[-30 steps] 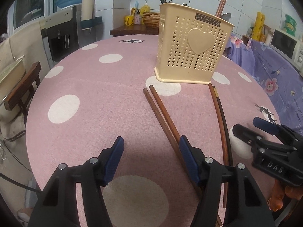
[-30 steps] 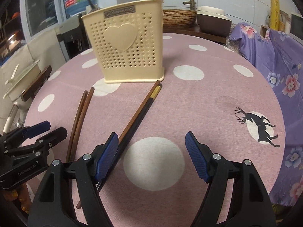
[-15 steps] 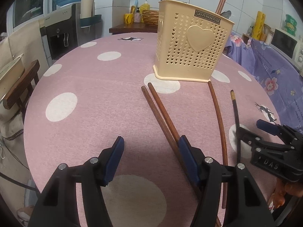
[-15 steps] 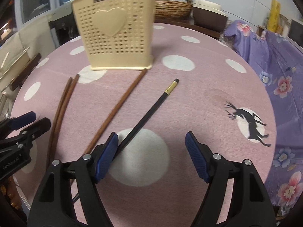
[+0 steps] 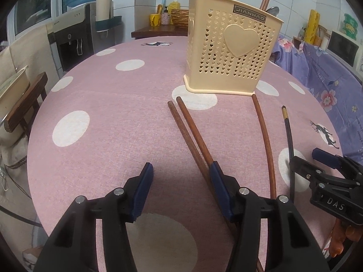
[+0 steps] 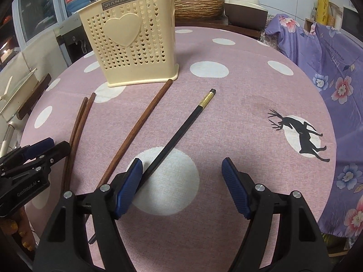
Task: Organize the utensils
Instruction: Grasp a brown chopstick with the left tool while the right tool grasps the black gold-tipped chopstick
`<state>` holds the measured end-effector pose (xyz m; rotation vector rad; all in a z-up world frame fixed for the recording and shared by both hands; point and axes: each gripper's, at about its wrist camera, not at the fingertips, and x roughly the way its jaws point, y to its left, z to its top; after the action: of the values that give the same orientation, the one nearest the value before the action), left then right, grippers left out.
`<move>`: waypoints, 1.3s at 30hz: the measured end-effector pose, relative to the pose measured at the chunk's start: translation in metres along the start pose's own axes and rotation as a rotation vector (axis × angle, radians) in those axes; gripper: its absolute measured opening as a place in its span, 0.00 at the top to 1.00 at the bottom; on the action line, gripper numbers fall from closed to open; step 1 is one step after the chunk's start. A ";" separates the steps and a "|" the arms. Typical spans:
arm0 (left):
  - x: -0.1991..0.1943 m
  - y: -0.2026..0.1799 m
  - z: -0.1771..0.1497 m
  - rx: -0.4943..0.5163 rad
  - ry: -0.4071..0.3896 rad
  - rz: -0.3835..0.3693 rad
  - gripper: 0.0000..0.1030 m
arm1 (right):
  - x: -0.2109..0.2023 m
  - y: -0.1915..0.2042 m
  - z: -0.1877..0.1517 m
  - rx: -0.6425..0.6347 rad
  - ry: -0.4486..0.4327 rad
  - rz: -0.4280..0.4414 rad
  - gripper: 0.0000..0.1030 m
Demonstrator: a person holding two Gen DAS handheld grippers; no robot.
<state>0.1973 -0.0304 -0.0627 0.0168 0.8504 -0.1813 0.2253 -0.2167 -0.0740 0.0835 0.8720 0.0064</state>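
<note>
While both grippers hang low over the round counter with its pink polka-dot cloth, the cream utensil holder with the heart on its front stands upright toward the far side, and it's already got a couple of wooden chopsticks and a spoon poking out the top.

Four chopsticks lie loose on the cloth. A pair of brown wooden chopsticks lies side by side, touching, running from near the holder's base back toward the left gripper. Its jaws are closing, about half open, with nothing between them; the pair passes just under the right-hand jaw, and whether that pad touches the wood I can't tell.

A single brown chopstick has its far end right at the holder's corner. Just beside it, splayed off at an angle, is a black chopstick with a gold band near its far end. The right gripper has its jaws wide open, gripping nothing, though the black stick's near part runs right up against the inside of its left-hand jaw.
</note>
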 end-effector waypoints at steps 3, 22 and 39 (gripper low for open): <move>0.001 -0.003 0.000 0.009 0.003 0.011 0.50 | 0.000 0.000 0.000 0.000 -0.002 -0.003 0.29; 0.036 0.001 0.043 0.055 0.058 0.031 0.67 | 0.037 -0.018 0.055 0.050 0.067 -0.008 0.54; 0.051 -0.001 0.062 0.040 0.088 -0.023 0.89 | 0.067 -0.013 0.091 0.088 0.099 -0.014 0.88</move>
<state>0.2764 -0.0443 -0.0597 0.0529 0.9351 -0.2202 0.3377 -0.2339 -0.0677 0.1602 0.9716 -0.0414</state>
